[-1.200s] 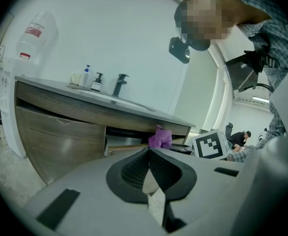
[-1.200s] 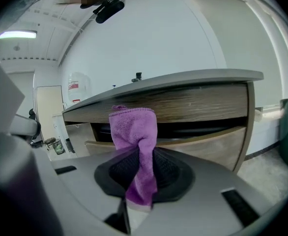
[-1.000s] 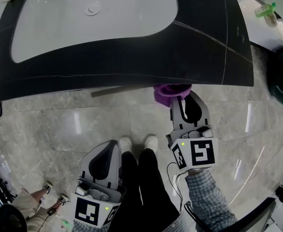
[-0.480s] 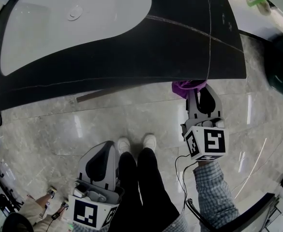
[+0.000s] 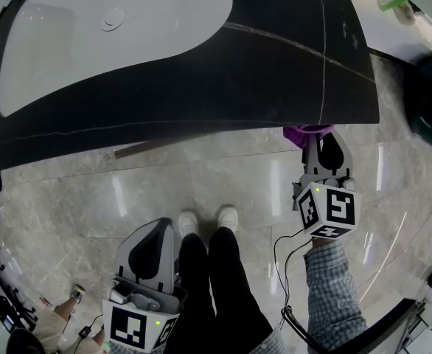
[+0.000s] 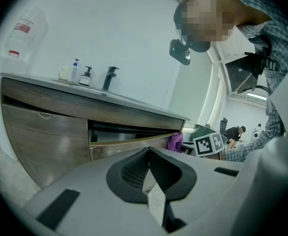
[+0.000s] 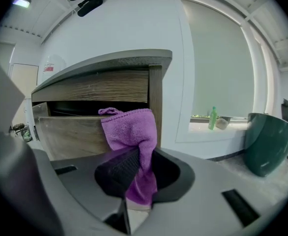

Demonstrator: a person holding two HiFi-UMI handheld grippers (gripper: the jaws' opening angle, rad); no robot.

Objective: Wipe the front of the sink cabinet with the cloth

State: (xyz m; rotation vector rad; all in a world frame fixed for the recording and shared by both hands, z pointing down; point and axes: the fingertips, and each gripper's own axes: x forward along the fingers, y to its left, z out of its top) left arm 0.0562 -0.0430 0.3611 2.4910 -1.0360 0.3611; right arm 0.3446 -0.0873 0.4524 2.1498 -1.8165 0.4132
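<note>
While the grey left gripper (image 5: 155,227) hangs low beside the person's dark trouser legs (image 5: 216,286), with its jaws pressed together on nothing, the work belongs to the grey right gripper (image 5: 319,140). This one is reached forward under the right edge of the dark stone countertop (image 5: 275,72), and its jaws are clamped on a purple terry cloth (image 7: 129,127). One part of the cloth stands up above the jaws and a tail hangs down between them. The cloth seems to lie against the wood-grain front of the sink cabinet (image 7: 80,134), at its right end, just beside the right corner post (image 7: 156,102). The drawer panel (image 6: 129,145) there stands a little out, with a dark gap above it.

I judge that the wiping is under way and the stroke is now at the right end of the front. The wood shows no wet trace, so I cannot tell how much is already wiped. The long panels toward the left edge (image 6: 45,141) probably need passes too. Farther off, a dark green bin (image 7: 269,141) stands on the floor.
</note>
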